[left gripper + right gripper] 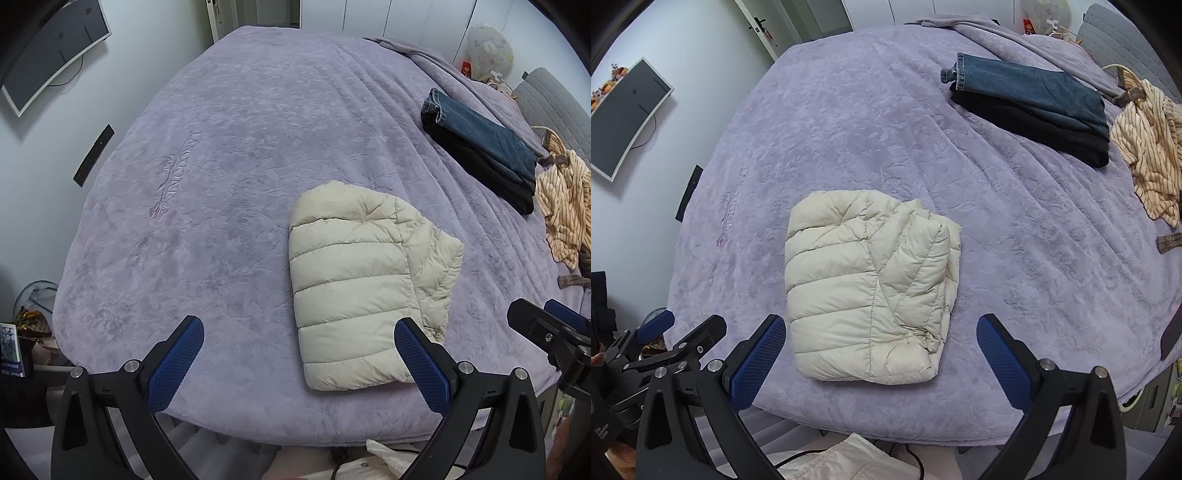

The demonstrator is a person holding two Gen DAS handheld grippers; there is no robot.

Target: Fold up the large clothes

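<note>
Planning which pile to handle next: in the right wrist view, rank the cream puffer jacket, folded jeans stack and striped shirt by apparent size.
1. Cream puffer jacket, clearly largest, but also nearest the camera.
2. Folded jeans stack.
3. Striped shirt, crumpled and cut off by the frame edge, so its ranking against the jeans is unsure.

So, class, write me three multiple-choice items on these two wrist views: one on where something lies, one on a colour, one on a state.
1. Where does the cream puffer jacket lie?
A. on the floor
B. on the purple bedspread, near its front edge
C. on top of the jeans

2. What colour are the gripper fingers' pads?
A. blue
B. red
C. white

3. What state is the jacket in?
A. spread flat with sleeves out
B. hanging from a gripper
C. folded into a compact bundle

Answers: B, bedspread surrounds it on every side; A, blue textured pads show in both views; C, its layers are stacked and both the left gripper and the right gripper are open and empty.
</note>
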